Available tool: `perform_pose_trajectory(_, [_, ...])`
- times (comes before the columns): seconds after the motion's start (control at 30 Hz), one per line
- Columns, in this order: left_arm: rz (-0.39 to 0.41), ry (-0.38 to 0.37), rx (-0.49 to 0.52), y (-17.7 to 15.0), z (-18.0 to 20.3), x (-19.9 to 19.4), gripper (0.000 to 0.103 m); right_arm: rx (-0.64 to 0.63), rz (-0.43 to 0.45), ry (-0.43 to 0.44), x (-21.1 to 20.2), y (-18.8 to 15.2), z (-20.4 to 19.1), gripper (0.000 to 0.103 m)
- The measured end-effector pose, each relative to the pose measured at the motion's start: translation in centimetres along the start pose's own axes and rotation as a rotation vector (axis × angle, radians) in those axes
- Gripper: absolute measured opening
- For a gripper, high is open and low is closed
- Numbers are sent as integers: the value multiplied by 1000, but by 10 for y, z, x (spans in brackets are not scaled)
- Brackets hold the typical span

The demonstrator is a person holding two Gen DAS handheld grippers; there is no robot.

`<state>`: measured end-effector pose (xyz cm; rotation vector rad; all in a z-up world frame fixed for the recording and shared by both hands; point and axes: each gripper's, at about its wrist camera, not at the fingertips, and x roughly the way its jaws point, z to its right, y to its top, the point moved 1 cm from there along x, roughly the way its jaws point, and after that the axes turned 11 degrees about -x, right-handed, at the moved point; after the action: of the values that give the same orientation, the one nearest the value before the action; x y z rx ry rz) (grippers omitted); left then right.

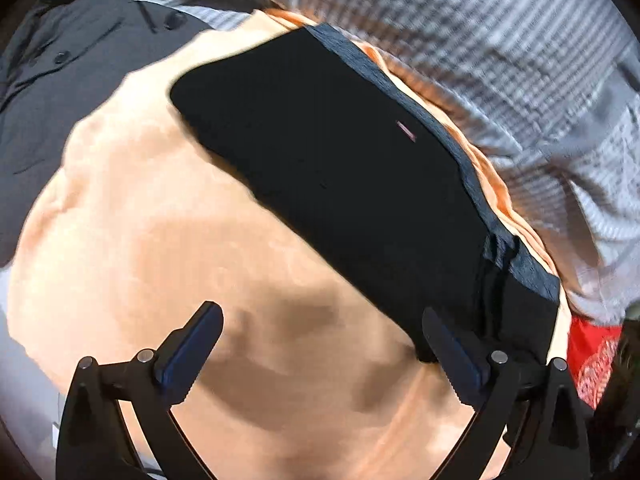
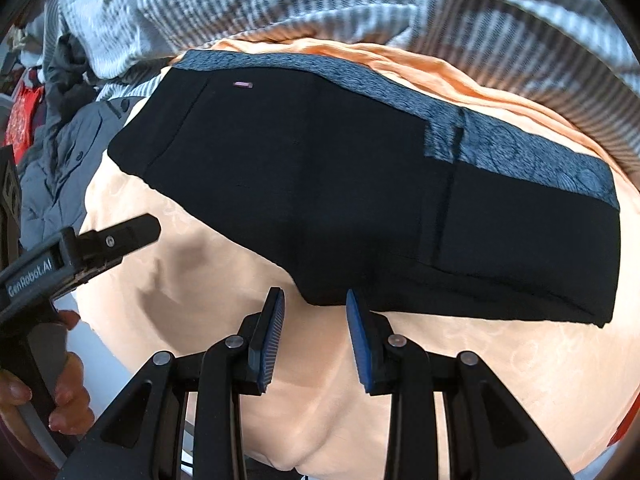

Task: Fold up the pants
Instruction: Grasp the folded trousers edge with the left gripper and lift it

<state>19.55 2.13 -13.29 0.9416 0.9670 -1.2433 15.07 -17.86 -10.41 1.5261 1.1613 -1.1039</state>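
— While the pants (image 2: 328, 184) are lying folded into a black slab on the peach sheet (image 2: 500, 380), where is the waistband sitting?
— The grey patterned waistband (image 2: 516, 148) is running along the far edge, nearest the striped blanket (image 2: 400, 4) that is bunching up behind the sheet.
— What are the left tongs (image 1: 322, 330) doing?
— They are standing wide open above the sheet, with nothing between the pads; one finger is overlapping the near corner of the pants in the left wrist view, though I cannot tell whether it is touching.
— And the right tongs (image 2: 316, 308)?
— They are standing partly open at the near edge of the pants, gripping nothing that I can see.
— Anything else lying around?
— A grey jacket (image 1: 60, 92) is lying beside the sheet, and a hand (image 2: 60, 392) is holding the left tool's handle.
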Motion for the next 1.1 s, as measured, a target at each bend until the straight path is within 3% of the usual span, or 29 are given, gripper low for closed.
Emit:
perform_pose_trajectory(0.17, [14, -40, -55, 17, -10, -1, 101, -9, 0, 5, -1, 3, -4, 36])
perform_pose_trajectory(0.23, [15, -90, -95, 25, -16, -1, 101, -12, -1, 2, -1, 4, -3, 36])
perform_pose_trajectory(0.37, [149, -154, -176, 44, -28, -7, 101, -7, -7, -2, 1, 5, 0, 36])
perform_pose_trajectory(0.7, [60, -275, -264, 67, -39, 41, 100, -21, -30, -6, 15, 9, 1, 36])
perform_pose_trajectory(0.93, [62, -434, -311, 77, -39, 51, 96, -20, -38, 5, 24, 18, -2, 36])
perform_pose_trajectory(1.1, [75, -457, -320, 81, -37, 60, 97, -27, -23, 14, 23, 26, -6, 36])
